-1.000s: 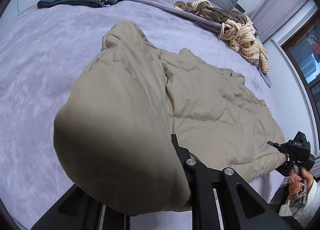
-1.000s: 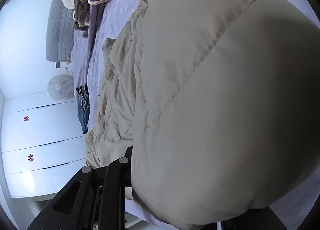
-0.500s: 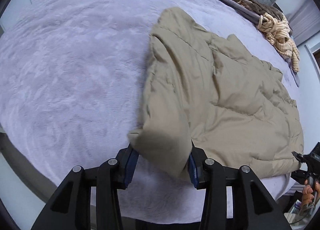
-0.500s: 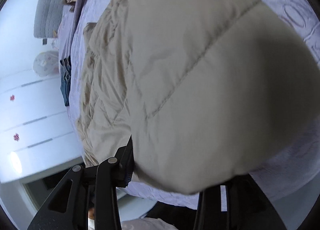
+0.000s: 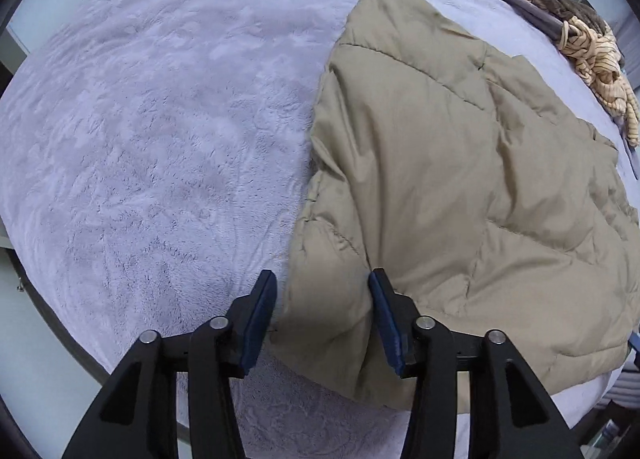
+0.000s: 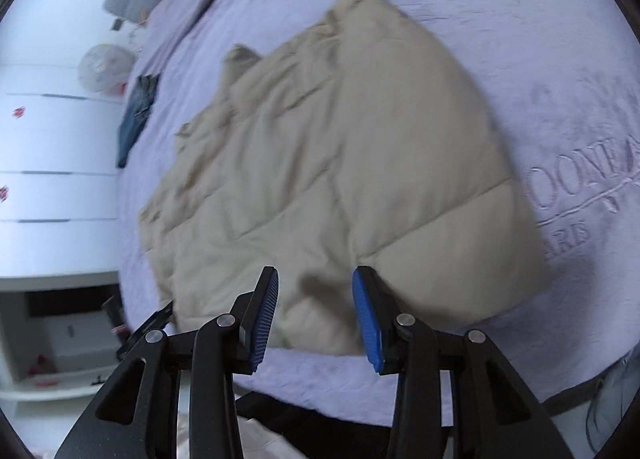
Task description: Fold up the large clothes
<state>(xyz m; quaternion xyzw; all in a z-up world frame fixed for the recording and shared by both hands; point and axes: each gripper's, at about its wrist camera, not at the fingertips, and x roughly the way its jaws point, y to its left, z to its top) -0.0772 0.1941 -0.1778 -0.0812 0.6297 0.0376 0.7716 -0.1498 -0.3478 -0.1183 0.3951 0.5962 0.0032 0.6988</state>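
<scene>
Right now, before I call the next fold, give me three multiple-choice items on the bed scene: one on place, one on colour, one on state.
1. Where does the puffy quilted jacket lie?
A. On the lavender fleece bedspread
B. On the floor
C. On a chair

2. What colour is the jacket?
A. Navy
B. Beige
C. Red

3. How does the left hand-held gripper stand to the jacket?
A. Clamped tight on its hem
B. Jaws apart and opening, with a jacket corner between them
C. Far from it

Answers:
1 A: bedspread shows around the jacket in both wrist views.
2 B: tan-beige fabric throughout.
3 B: the blue pads stand clear on either side of the corner.
</scene>
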